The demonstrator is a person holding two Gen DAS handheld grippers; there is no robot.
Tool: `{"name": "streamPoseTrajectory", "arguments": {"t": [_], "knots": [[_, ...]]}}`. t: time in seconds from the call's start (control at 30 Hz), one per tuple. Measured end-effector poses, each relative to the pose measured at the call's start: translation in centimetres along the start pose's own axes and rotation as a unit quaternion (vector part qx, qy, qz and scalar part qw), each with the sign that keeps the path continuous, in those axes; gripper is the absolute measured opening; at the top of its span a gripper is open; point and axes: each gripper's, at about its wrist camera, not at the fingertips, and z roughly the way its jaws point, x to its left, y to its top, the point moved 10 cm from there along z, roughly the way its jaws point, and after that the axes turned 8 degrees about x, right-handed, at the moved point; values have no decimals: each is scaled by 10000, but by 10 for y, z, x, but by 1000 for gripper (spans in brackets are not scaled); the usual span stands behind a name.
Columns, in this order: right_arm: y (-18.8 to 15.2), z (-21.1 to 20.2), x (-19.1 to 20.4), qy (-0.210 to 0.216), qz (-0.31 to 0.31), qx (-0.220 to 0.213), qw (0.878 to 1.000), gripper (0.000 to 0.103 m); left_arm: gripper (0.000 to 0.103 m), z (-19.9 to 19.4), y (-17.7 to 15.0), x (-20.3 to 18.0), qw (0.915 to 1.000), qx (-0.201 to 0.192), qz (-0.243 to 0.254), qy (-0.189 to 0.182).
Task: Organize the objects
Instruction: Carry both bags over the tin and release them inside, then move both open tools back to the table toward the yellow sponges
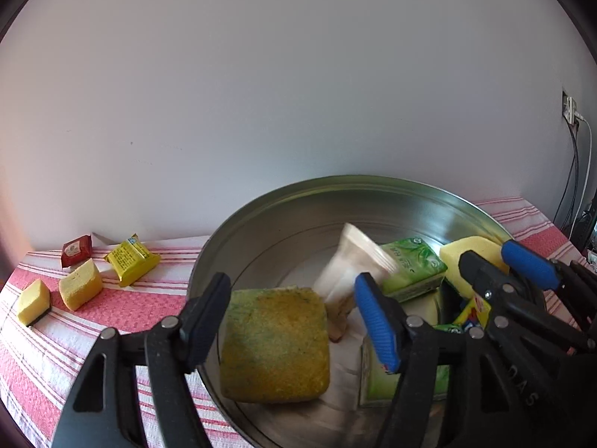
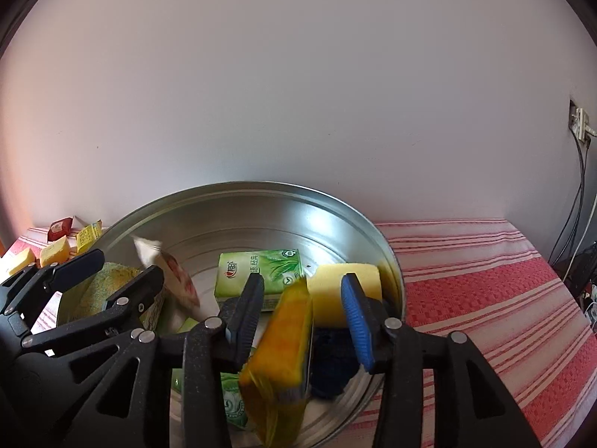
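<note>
A round metal basin (image 1: 261,209) (image 2: 335,205) holds a green-yellow scouring sponge (image 1: 274,343), a white packet (image 1: 350,265), a green tissue pack (image 1: 414,265) (image 2: 261,270) and a yellow sponge (image 1: 470,250) (image 2: 347,291). My left gripper (image 1: 294,321) is open above the scouring sponge, which lies between the fingers without touching them. My right gripper (image 2: 302,317) is open over the basin; a blurred yellow packet (image 2: 283,358) sits between its fingers, apart from both. The right gripper also shows in the left wrist view (image 1: 496,265).
On the red-and-white striped cloth (image 2: 485,298) left of the basin lie two yellow sponge pieces (image 1: 80,289) (image 1: 33,302), a yellow packet (image 1: 130,263) and a red packet (image 1: 76,250). A wall stands behind. Cables and a socket (image 2: 578,123) are at right.
</note>
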Motion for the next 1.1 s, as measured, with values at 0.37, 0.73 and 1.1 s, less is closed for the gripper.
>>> {"name": "streamPoseTrajectory", "arguments": {"t": [0.37,0.73,1.1], "knots": [[13,-40,-31,20,989,-947,9906,81,102,-17,8,14,9993,-333,-181,-20],[14,-67,-51,-312,1575,-1497,9756,90,102,-48,17,30,9957,-809,-441,-48],[12,-78,-49,-455,1633,-1922,9666,90,102,-53,4,72,9927,-947,-421,623]]}}
